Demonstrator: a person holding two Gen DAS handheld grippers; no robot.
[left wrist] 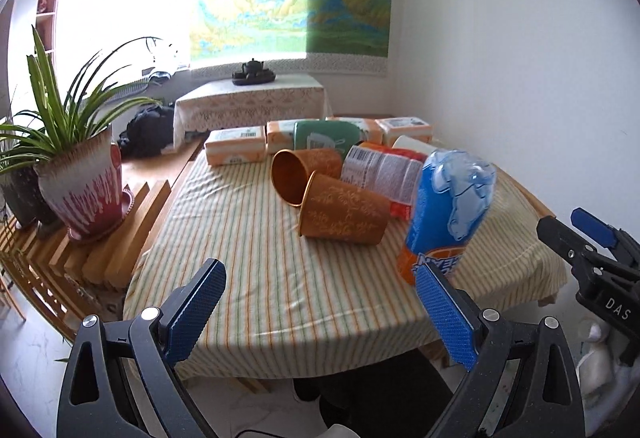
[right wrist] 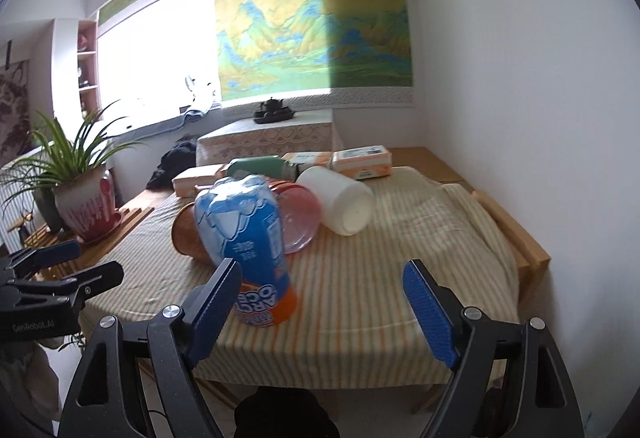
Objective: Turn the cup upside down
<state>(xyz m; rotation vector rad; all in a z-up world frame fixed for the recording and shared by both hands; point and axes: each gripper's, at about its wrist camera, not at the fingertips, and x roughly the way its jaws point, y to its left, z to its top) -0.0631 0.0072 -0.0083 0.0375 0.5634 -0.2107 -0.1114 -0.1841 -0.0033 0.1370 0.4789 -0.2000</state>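
A blue and orange printed cup (left wrist: 448, 205) (right wrist: 248, 238) stands on the striped cloth (left wrist: 248, 270), orange end down, its lettering inverted. Two brown patterned cups lie on their sides behind it, the nearer one (left wrist: 344, 211) resting against the farther one (left wrist: 298, 169). A white cup (right wrist: 344, 203) and a clear pink cup (right wrist: 298, 217) also lie on their sides. My left gripper (left wrist: 320, 274) (right wrist: 96, 258) is open over the table's front edge, holding nothing. My right gripper (right wrist: 322, 268) (left wrist: 560, 222) is open too, with the printed cup just beyond its left finger.
Tissue packs (left wrist: 236, 149) and a green bottle (right wrist: 260, 165) line the table's far side. A red and white labelled pack (left wrist: 380, 173) lies behind the brown cups. A potted plant (left wrist: 84, 185) stands on a slatted bench to the left. A white wall (right wrist: 520, 97) runs along the right.
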